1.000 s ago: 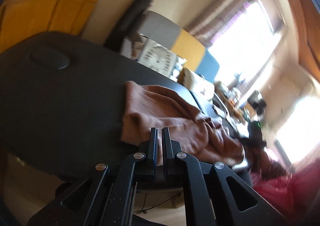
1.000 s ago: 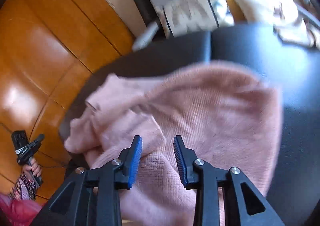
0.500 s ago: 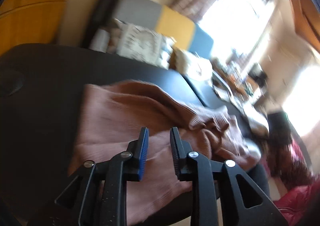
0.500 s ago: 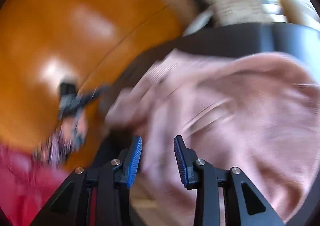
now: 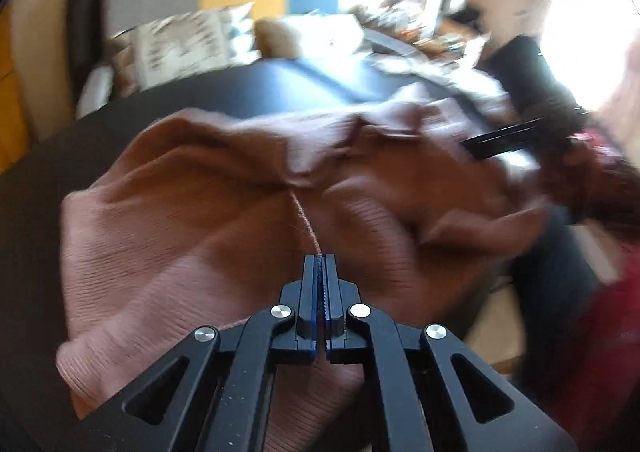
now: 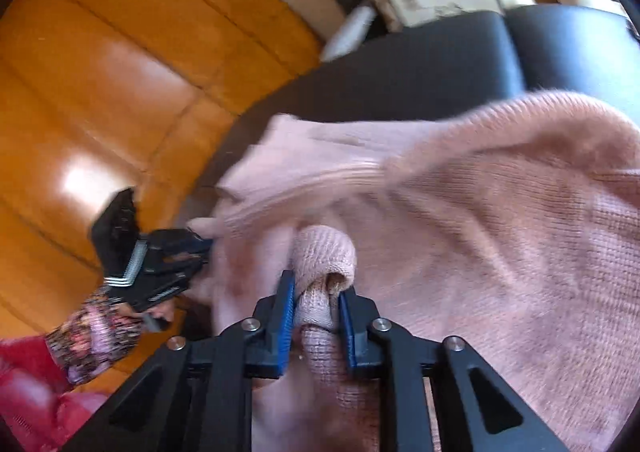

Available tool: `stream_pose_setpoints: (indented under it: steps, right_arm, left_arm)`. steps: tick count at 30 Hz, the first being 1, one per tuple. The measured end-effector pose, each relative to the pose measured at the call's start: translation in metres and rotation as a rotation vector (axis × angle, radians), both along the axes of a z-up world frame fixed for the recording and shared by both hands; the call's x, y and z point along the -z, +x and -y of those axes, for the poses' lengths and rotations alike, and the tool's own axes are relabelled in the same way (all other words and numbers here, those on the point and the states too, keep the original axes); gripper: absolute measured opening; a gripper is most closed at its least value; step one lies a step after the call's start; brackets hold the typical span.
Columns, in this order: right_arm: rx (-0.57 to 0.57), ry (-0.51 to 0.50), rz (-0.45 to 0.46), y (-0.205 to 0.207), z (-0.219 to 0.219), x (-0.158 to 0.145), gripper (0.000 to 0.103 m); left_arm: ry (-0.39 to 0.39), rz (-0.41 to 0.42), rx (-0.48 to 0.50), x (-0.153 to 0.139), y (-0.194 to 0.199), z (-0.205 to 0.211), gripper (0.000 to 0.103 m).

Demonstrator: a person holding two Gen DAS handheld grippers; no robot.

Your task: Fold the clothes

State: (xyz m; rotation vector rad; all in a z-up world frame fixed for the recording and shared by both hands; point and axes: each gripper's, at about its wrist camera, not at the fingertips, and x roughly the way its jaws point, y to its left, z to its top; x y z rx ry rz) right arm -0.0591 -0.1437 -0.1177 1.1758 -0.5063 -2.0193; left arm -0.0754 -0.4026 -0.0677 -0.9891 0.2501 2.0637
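Ribbed pink knit sweater [image 6: 500,232]; glossy orange leather sofa [image 6: 100,72].

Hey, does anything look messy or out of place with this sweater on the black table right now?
Yes. The pink sweater lies bunched and crumpled on the black table, not flat. The right gripper is closing on a rolled fold, and the shut left gripper pinches only a thin ridge.

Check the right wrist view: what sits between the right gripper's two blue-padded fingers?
A bunched fold of the pink knit sweater sits between the closing right gripper fingers, shown in the right wrist view.

Black padded table [image 5: 80,156]; pink knit sweater [image 5: 192,220] on it.
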Motion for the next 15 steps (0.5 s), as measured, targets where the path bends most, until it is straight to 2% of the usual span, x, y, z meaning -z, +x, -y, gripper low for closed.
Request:
stream_pose_setpoints:
  steps: [2,4,7,8,10,13,15]
  right_arm:
    - [-0.088,-0.030,-0.052,0.016,0.006,-0.010,0.018]
    - [-0.203,0.017,-0.090,0.033,0.026,-0.012,0.019]
    - [-0.306,0.088,-0.085,0.048,0.044,-0.003,0.020]
    - [-0.284,0.106,-0.074,0.046,0.043,0.003,0.020]
    - [-0.199,0.097,-0.045,0.042,0.032,0.012,0.028]
    - [-0.020,-0.034,-0.032,0.031,-0.014,0.011,0.031]
    - [0.124,-0.074,-0.011,0.027,-0.039,0.015,0.032]
  left_arm:
    - [-0.010,-0.022,0.058,-0.006,0.019,0.004,0.001]
    - [-0.013,-0.007,0.085,-0.009,0.031,0.014,0.001]
    - [0.010,0.043,0.038,-0.013,0.027,0.034,0.002]
    - [0.025,0.064,0.006,-0.014,0.022,0.041,0.002]
    - [0.080,0.098,-0.071,-0.020,0.005,0.059,0.002]
    - [0.135,0.048,-0.216,-0.037,-0.032,0.077,0.003]
    - [0.144,0.020,-0.295,-0.042,-0.055,0.083,0.006]
